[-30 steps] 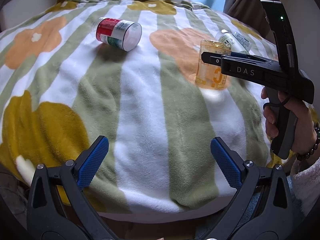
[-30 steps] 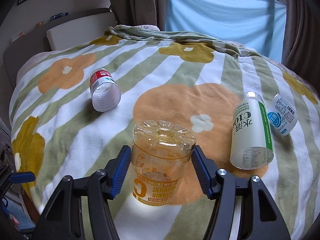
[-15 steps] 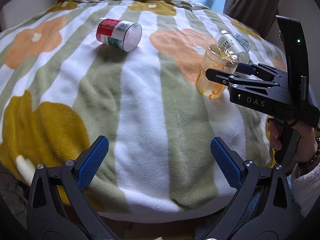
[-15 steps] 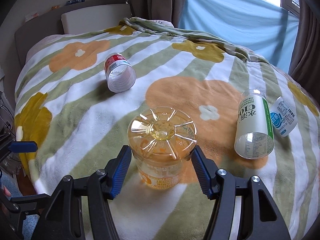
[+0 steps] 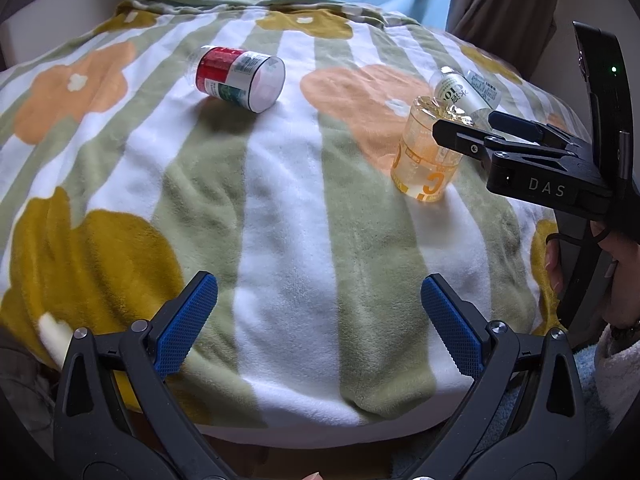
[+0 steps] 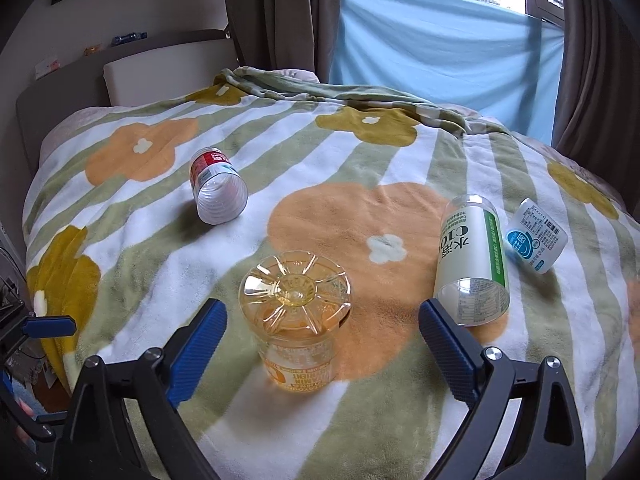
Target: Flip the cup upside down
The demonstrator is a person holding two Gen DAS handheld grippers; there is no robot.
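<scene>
While the orange cup (image 6: 295,320) is standing upside down on the flowered blanket (image 6: 360,152) of the bed, its ribbed base facing up and its printed label reading inverted, the right tool (image 6: 322,330) is sitting around it with its blue pads (image 6: 198,342) spread wide and neither one touching the plastic. From the left wrist view, that same cup (image 5: 424,156) is resting at the edge of an orange flower print, with the right tool's black fingers reaching alongside its upper part. Beside it, to the right, a white-and-green cup (image 6: 472,264) is lying on its side with its open mouth toward the camera, and a small blue-labelled cup (image 6: 536,240) is lying just beyond that. Well apart on the left, a red-labelled cup (image 6: 216,192) is also lying on its side. Near the bed's front edge, the left tool (image 5: 316,320) is hanging with its pads wide apart, gripping nothing.
</scene>
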